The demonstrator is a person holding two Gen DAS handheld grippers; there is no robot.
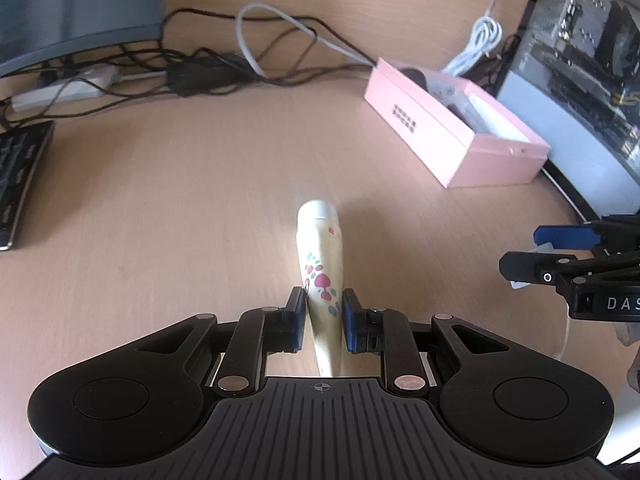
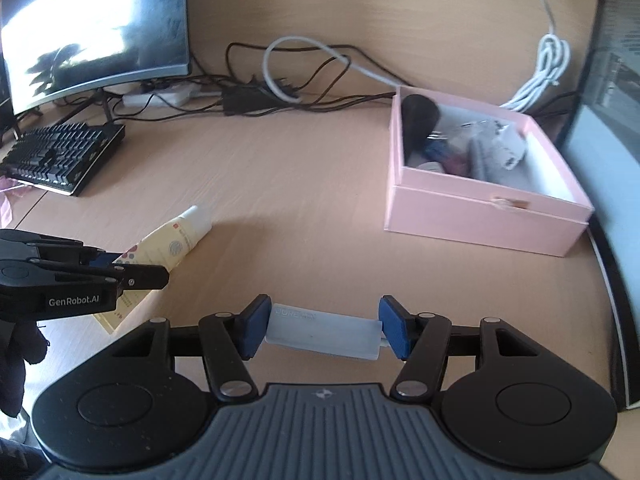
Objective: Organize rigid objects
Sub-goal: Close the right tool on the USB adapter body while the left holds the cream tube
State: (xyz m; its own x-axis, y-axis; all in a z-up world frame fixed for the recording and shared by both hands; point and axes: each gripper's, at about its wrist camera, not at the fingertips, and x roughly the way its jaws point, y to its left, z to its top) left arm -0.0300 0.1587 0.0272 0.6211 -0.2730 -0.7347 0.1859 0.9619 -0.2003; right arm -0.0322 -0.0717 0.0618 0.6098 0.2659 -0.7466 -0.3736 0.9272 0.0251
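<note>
Tube [image 1: 320, 264] pinched in left hand-held gripper [image 1: 322, 316], pale case [image 2: 324, 334] in right [image 2: 324, 332] — wooden desk [image 2: 300, 200], cables.

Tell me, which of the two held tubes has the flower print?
The cream tube in the left gripper: it bears pink and teal blobs. The tube in the right gripper is plain whitish, gripped end to end.

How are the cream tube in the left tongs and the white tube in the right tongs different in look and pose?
The cream tube has pink and teal spots and a pale cap; the white tube is plain and frosted with small lettering. The cream tube points forward, away from the left tongs; the white tube lies crosswise between the pads of the right tongs, gripped end to end. The cream tube tapers flat at its tail. Both are held above the desk.
</note>
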